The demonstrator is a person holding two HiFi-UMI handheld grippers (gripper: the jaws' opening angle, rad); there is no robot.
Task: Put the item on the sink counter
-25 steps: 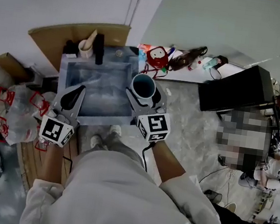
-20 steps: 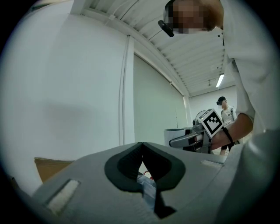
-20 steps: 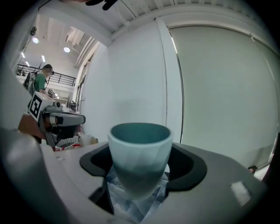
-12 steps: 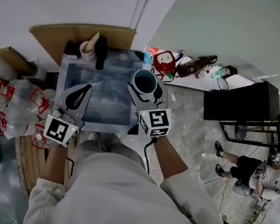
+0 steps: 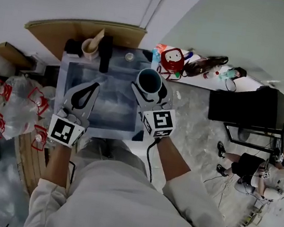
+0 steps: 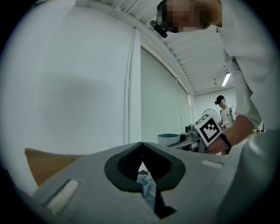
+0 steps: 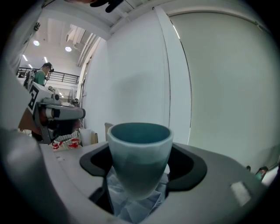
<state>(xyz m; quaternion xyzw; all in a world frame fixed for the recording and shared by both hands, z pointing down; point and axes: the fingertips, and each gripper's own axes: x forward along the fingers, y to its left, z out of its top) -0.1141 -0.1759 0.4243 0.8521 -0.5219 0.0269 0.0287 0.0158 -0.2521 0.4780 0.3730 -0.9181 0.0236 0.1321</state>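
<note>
Cup (image 7: 139, 153): sitting upright, right gripper (image 5: 149, 91) fingers clamping its sides.
Left gripper (image 6: 141, 145): fingers pressing together, empty.
Risk: tapered wall sliding through fingers, dropping into sink (image 5: 110, 130) beside them.

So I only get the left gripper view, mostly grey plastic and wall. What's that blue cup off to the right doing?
Observer: The right tongs are shut on the blue cup, holding it upright.
Visitor: What's below it?
Observer: A steel sink; in the head view the cup overlaps its right rim.
Visitor: Anything else there?
Observer: A beige cup stands at the sink's back left corner, beside a black tap.
</note>
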